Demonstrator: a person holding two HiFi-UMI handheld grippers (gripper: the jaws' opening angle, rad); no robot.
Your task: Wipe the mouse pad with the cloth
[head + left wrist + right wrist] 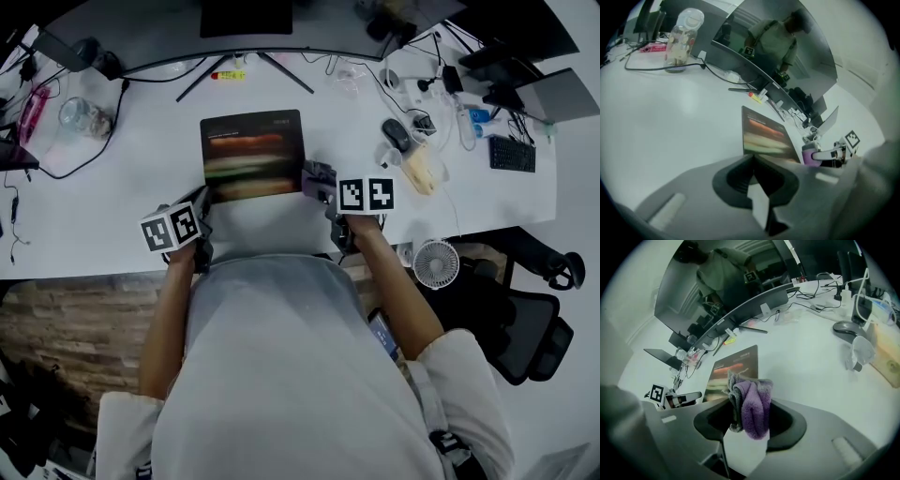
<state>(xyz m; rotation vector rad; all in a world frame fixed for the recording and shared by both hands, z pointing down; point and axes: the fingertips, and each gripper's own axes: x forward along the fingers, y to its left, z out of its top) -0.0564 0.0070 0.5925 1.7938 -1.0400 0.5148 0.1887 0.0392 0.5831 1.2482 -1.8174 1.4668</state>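
White office worktop (103,211), with a monitor (717,291), mouse (396,134) and jar (82,117) at the back. The mouse pad (252,155) lies flat in the middle, just ahead of both grippers. Your right gripper (321,181) has its jaws clamped on the bunched purple cloth (752,406), just beside the pad's near right corner. Your left gripper (197,202) is by the near left corner, jaws together, nothing between them. The step looks like cloth in hand, wiping not yet begun. Next, lower the cloth onto the pad, press down and sweep across. 1 pass likely won't cover it, and the left gripper could pin the pad.
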